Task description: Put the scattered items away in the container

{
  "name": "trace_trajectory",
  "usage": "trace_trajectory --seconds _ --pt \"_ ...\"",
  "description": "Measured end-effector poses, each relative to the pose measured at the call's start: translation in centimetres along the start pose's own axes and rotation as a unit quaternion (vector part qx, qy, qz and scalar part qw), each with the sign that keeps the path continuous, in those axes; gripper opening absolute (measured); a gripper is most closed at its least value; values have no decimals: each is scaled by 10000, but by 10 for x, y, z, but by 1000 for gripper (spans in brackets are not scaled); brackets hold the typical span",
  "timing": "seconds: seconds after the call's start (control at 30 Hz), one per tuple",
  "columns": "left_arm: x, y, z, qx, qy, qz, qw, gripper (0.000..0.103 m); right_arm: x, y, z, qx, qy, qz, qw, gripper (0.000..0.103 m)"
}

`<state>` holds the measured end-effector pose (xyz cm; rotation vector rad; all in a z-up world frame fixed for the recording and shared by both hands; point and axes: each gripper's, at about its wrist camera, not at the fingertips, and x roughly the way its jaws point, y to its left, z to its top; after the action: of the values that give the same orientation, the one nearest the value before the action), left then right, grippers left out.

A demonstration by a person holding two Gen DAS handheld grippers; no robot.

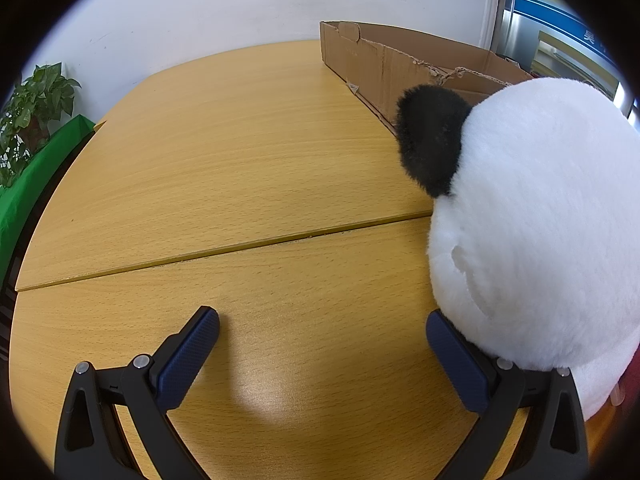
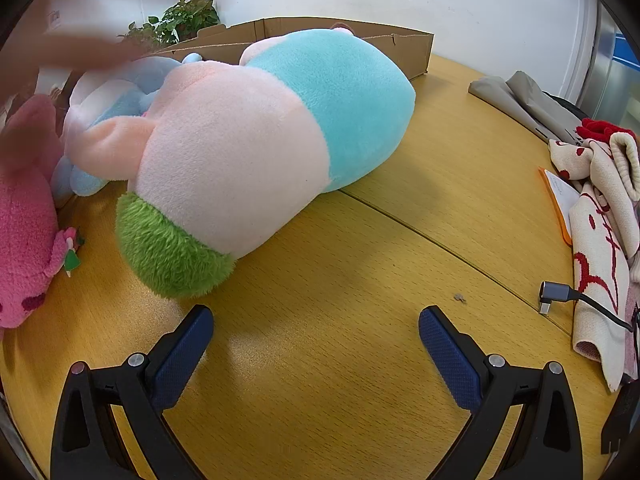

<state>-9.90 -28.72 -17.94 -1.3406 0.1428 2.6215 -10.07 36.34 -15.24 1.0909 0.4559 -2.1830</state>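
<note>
Wooden table [image 1: 248, 152] against white wall [image 1: 200, 4], cardboard box [image 1: 384, 64].

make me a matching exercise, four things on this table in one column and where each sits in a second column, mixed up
Things:
1. panda plush
2. cardboard box
3. pink plush
4. USB plug

Places:
A. left edge of the right wrist view
B. against the left gripper's right finger
C. far end of the table, by the wall
D. beside the patterned cloth

Pairs: 1-B, 2-C, 3-A, 4-D

Wooden table [image 2: 400, 280] with centre seam, potted plant [image 1: 36, 112] beside green cloth [image 1: 32, 176], patterned fabric [image 2: 600, 240], cable plug [image 2: 554, 294] lay alongside, grey cover [image 2: 520, 100].
</note>
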Motion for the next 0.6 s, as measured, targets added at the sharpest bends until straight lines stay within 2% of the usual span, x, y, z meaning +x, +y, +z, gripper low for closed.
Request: trace_trajectory --seconds 0.6 --pt "9 1 8 -90 1 102 9999 103 0 0 0 -7 -1 4 10000 103"
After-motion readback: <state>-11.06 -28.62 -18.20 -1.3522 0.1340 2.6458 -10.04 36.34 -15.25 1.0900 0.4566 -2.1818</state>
